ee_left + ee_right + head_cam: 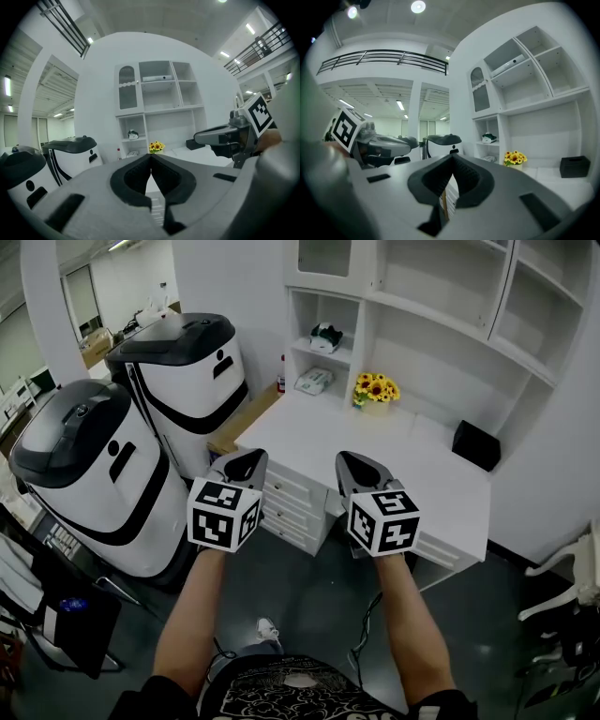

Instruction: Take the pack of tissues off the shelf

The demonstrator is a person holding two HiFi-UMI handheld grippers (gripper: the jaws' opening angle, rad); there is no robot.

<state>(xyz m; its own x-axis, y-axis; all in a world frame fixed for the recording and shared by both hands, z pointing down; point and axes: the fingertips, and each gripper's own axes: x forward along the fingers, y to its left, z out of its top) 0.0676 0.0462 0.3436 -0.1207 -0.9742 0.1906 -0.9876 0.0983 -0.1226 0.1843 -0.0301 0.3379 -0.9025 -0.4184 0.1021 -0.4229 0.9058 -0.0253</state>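
A green-and-white pack (325,337) with a dark top sits on the low shelf of the white wall unit (441,343); it also shows in the left gripper view (133,135) and the right gripper view (489,138). A flatter white-green pack (313,381) lies below it at desk level. My left gripper (246,457) (151,155) and right gripper (352,460) (452,157) hover side by side over the desk's front edge, well short of the shelf. Both are shut with nothing between the jaws.
A white desk (412,465) with drawers (291,507) stands under the shelves. A pot of sunflowers (375,388) and a black box (475,444) rest on it. Two big white-and-black machines (187,371) (84,474) stand at the left. A white chair (574,582) is at the right.
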